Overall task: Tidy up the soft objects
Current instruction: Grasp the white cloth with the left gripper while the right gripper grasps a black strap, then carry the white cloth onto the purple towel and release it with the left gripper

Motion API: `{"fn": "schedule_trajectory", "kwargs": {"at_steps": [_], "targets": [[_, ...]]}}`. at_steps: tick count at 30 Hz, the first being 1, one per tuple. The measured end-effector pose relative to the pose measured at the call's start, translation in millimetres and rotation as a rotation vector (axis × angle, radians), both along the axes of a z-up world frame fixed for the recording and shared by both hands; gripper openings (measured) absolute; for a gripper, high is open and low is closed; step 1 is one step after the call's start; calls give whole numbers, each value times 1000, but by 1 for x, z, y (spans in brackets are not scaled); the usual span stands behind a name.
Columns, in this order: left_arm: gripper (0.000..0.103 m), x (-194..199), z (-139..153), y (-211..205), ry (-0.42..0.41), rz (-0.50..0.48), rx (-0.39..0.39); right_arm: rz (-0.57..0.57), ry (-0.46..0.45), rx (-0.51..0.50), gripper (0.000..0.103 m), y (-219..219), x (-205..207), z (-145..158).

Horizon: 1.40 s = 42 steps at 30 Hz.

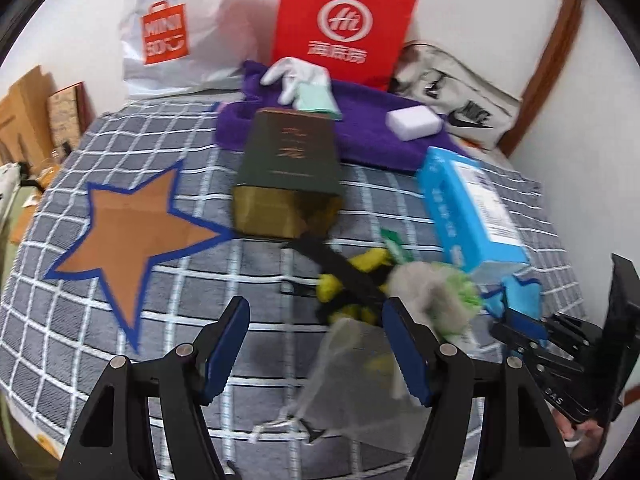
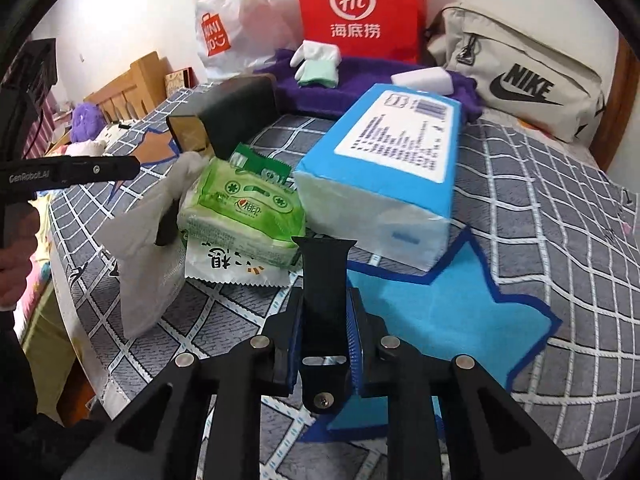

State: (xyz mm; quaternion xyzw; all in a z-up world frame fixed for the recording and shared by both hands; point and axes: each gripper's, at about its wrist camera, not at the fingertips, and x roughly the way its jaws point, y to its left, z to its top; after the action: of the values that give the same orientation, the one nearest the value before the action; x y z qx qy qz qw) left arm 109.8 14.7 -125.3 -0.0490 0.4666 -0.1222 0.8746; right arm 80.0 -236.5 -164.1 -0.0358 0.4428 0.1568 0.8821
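Sorting soft goods on a checked quilt: in the left wrist view, the left gripper (image 1: 316, 354) stands wide open, a translucent plastic bag (image 1: 344, 376) draped against one pad, not clamped. In the right wrist view, the right gripper (image 2: 323, 344) pinches a stiff black strap (image 2: 325, 276) over the blue felt star (image 2: 448, 312); beside it lie a glossy green tissue pack (image 2: 244, 212) and a blue tissue brick (image 2: 384, 168). Next, probably, lowering the strap onto a star.

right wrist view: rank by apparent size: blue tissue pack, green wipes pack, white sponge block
1. blue tissue pack
2. green wipes pack
3. white sponge block

The sponge lies farther back, so its true size is unsure.
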Motion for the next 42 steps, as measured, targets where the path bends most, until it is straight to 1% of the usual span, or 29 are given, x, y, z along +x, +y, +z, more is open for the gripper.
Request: {"fn": "schedule_trajectory", "kwargs": {"at_steps": [3,5,8,10,12,13,15,17,18,19,20,22,24,28,31,38,42], "targets": [[67,0,0,-16,-13,-44,2,-26,-5,4,20,-8,-4,3],[67,1,-4,-27,-9,-72,18,-42,-7,9,20,-13,-6,5],[67,1,-10,-37,1,-106,21,-57,1,15,20,-19,-6,3],[62,1,-12,-44,0,-133,22,-61,4,16,20,-19,-5,1],[46,1,-16,-49,5,-145,38,-57,10,17,20,-17,-2,-1],[41,2,-18,-51,11,-146,46,-56,13,13,20,-15,-1,-3],[23,5,-22,-50,13,-145,55,-50,19,5,20,-12,1,-6],[15,4,-21,-43,2,-133,27,-48,25,-5,20,-10,1,-8],[10,4,-18,-36,2,-140,-11,-47,27,-7,20,-9,2,-9],[9,3,-15,-30,-1,-141,-31,-47,29,-8,20,-9,3,-9],[9,2,-13,-27,-4,-136,-32,-46,30,-8,20,-9,3,-10],[9,2,-8,-15,-15,-87,-1,-47,34,-10,20,-8,4,-10],[9,2,-8,-5,-16,-61,4,-47,35,-11,20,-7,4,-10],[9,8,-16,15,18,14,23,-52,34,-13,20,-6,4,-7],[9,12,-24,23,49,46,37,-54,22,-6,20,-7,4,1],[9,13,-27,30,66,79,58,-57,-20,8,20,-10,3,24],[9,14,-17,33,46,85,40,-62,-48,34,20,-13,6,40]]}}
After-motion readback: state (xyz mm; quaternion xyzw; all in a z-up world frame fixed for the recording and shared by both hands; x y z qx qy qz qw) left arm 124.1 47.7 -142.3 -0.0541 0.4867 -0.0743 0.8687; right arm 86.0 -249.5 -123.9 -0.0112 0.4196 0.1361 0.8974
